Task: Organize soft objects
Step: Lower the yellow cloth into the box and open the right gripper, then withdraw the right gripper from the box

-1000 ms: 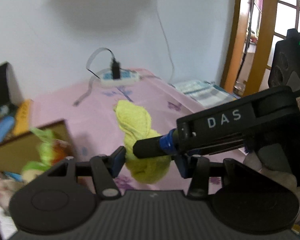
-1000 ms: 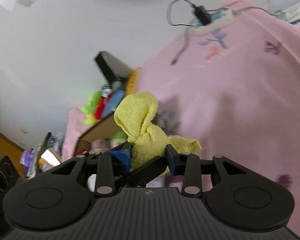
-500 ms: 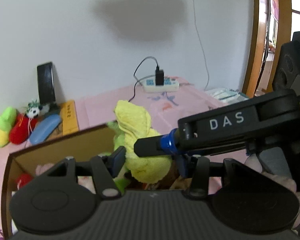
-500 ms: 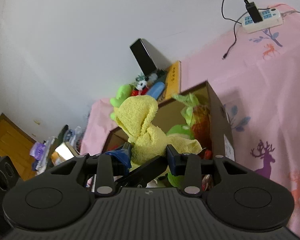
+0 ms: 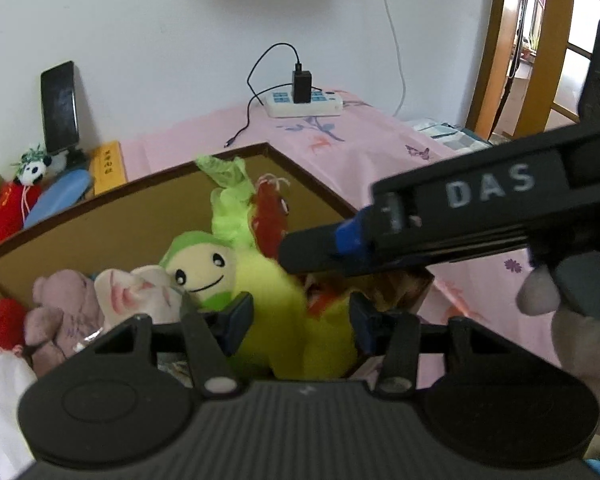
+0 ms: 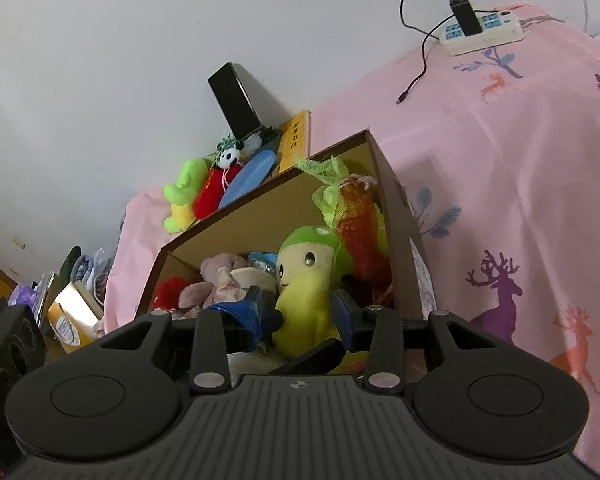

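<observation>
both my grippers, left point(image 5: 300, 322) and right point(image 6: 300, 314), are opening over the cardboard box point(image 5: 140, 216) so the yellow towel point(image 5: 276, 320) drops in among the plush toys.

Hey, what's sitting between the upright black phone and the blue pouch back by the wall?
A small panda plush sits between the phone and the blue pouch, clearest in the right wrist view.
</observation>
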### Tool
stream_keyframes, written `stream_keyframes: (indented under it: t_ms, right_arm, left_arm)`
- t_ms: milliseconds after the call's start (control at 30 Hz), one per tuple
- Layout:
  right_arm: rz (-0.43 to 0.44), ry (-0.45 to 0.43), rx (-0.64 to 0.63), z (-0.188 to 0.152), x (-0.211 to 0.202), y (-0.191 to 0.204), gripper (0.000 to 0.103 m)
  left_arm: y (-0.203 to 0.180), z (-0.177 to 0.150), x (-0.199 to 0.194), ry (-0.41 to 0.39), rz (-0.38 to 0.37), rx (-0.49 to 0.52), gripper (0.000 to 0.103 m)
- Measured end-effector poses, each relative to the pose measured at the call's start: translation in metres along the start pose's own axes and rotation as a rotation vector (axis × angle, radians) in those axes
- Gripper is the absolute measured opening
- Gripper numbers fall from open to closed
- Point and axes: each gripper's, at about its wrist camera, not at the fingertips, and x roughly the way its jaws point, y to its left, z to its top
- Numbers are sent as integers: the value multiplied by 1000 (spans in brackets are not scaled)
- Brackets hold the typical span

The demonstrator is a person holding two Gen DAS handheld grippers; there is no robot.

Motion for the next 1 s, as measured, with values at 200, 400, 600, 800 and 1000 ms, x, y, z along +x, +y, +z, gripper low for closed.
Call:
stream_keyframes:
  t_ms: [200, 400, 600, 800, 1000]
  right_arm:
    - [-26, -26, 10, 2, -5, -1, 23]
    - [-76, -66, -19, 5, -17, 1, 23]
    - [-164, -95, -100, 5, -24, 8, 23]
    - [-240, -107, -170, 6, -27, 17, 23]
    - [-305, -96, -221, 6, -26, 25, 23]
  left_arm:
    - [5, -2, -3, 1, -28, -26, 58]
    - [11, -2, -9, -2, -5, -50, 60]
    - [23, 10, -16, 12, 63, -125, 63]
    - [26, 25, -26, 6, 180, -164, 70]
    - [25, 32, -37, 7, 260, -193, 74]
